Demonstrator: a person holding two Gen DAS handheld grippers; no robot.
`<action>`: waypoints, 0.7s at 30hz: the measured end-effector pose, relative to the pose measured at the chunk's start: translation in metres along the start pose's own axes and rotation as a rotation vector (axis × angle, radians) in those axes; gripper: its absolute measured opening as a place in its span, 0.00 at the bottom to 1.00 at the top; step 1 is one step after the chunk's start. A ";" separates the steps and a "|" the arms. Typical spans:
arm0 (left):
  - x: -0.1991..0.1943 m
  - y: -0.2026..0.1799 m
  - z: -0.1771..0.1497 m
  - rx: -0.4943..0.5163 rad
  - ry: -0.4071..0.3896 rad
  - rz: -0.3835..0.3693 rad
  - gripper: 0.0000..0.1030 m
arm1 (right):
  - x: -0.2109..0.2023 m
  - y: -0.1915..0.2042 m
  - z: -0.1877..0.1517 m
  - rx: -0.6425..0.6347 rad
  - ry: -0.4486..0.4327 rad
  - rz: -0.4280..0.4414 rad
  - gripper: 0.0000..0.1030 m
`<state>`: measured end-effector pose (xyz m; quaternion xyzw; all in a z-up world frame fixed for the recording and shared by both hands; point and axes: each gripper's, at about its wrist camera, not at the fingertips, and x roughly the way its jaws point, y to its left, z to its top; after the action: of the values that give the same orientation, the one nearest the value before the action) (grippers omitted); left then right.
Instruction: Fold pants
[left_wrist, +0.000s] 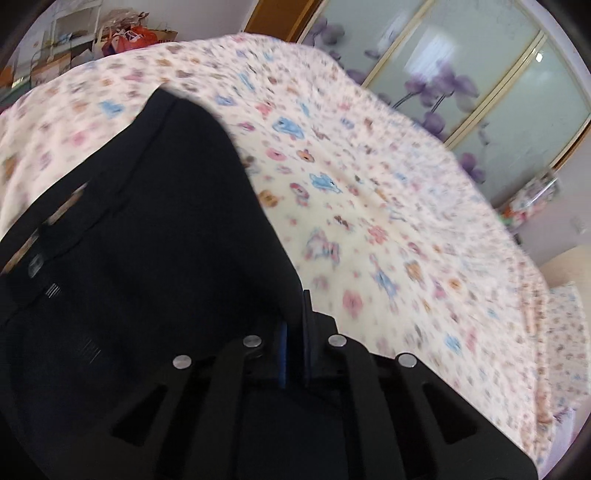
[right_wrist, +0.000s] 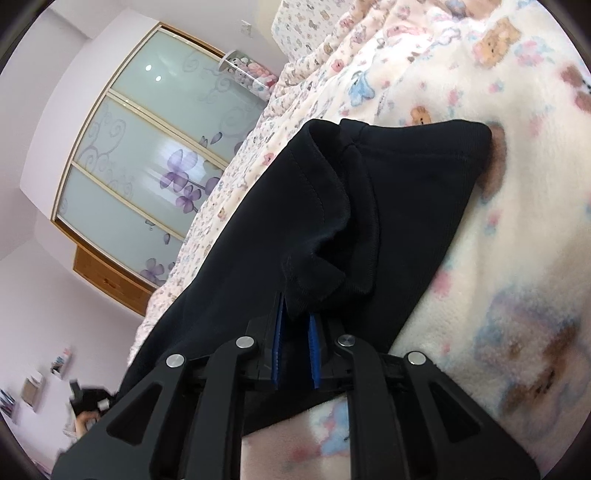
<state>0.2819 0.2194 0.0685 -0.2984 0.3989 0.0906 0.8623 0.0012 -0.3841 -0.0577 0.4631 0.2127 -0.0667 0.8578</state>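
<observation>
Black pants (left_wrist: 140, 229) spread over a bed under a cream fleece blanket (left_wrist: 369, 206) printed with pink, blue and brown teddy bears. In the left wrist view, left tool (left_wrist: 295, 317) with its blue-lined fingers (left_wrist: 282, 354) drawn close, nipping the near edge of the dark cloth (fabric fills the whole left half of the picture, a seam running up through it, the far end blurred). In the right wrist view, right tool (right_wrist: 295, 314) pinching a bunched fold of the pants (right_wrist: 332, 221) between its blue pads (right_wrist: 277, 350), stitched hem curling upward just beyond the tips. Beyond that, a ribbed band lying flat against the blanket (right_wrist: 517, 258), its corner reaching toward the upper right. Behind the bed, frosted sliding wardrobe doors (right_wrist: 147, 147) with purple flower decals in a wooden frame, also seen in the left wrist view (left_wrist: 480, 74). Stuffed toys (right_wrist: 251, 72) in a clear container near the head of the bed. Bags (left_wrist: 133, 35) piled at the far left corner of the room.
</observation>
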 end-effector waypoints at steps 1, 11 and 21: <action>-0.016 0.009 -0.012 -0.007 -0.002 -0.016 0.05 | 0.000 -0.001 0.002 0.012 0.015 0.011 0.25; -0.057 0.071 -0.085 -0.049 0.024 -0.081 0.06 | 0.001 0.006 0.014 0.205 0.094 -0.059 0.49; -0.108 0.061 -0.104 0.062 -0.115 -0.114 0.06 | -0.060 0.050 0.065 -0.019 -0.120 -0.083 0.05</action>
<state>0.1198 0.2159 0.0693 -0.2882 0.3336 0.0461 0.8964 -0.0173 -0.4149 0.0374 0.4407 0.1804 -0.1278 0.8700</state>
